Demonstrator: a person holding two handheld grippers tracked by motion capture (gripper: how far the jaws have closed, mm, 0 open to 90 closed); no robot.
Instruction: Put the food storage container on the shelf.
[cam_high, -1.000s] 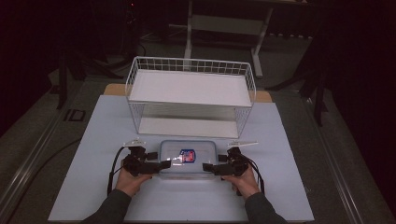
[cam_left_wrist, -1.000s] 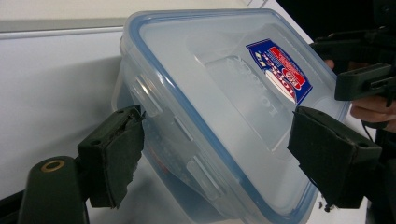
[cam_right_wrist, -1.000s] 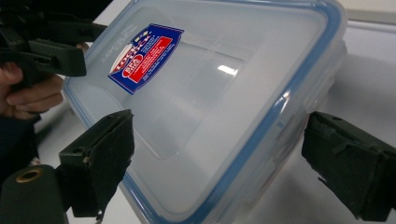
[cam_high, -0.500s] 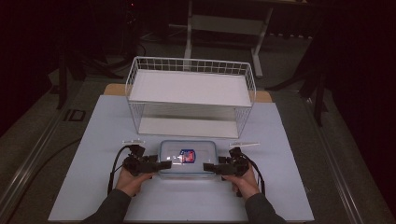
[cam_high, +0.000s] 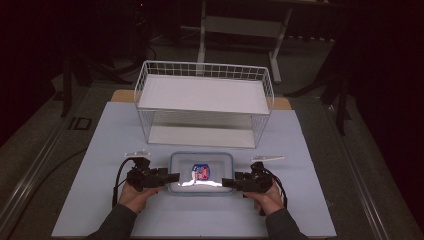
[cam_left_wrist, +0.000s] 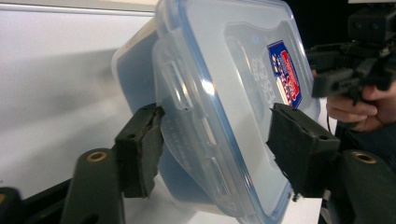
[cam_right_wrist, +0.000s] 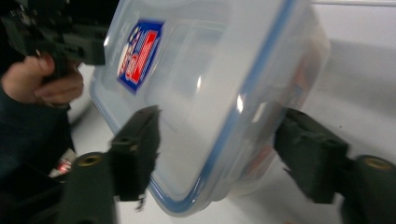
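The left gripper (cam_high: 172, 177) and right gripper (cam_high: 226, 182) had just been closing, their jaws straddling opposite ends of the lidded container (cam_high: 201, 172) between them, not visibly clamped. Beyond it stood a wire rack (cam_high: 204, 102) on the pale table sheet (cam_high: 310, 165); the room around was dark.

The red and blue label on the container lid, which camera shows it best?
The right gripper view: the label sits large and nearly face-on on the lid. The left gripper view has it narrow, at a steep slant. The high view has it small, beside glare.
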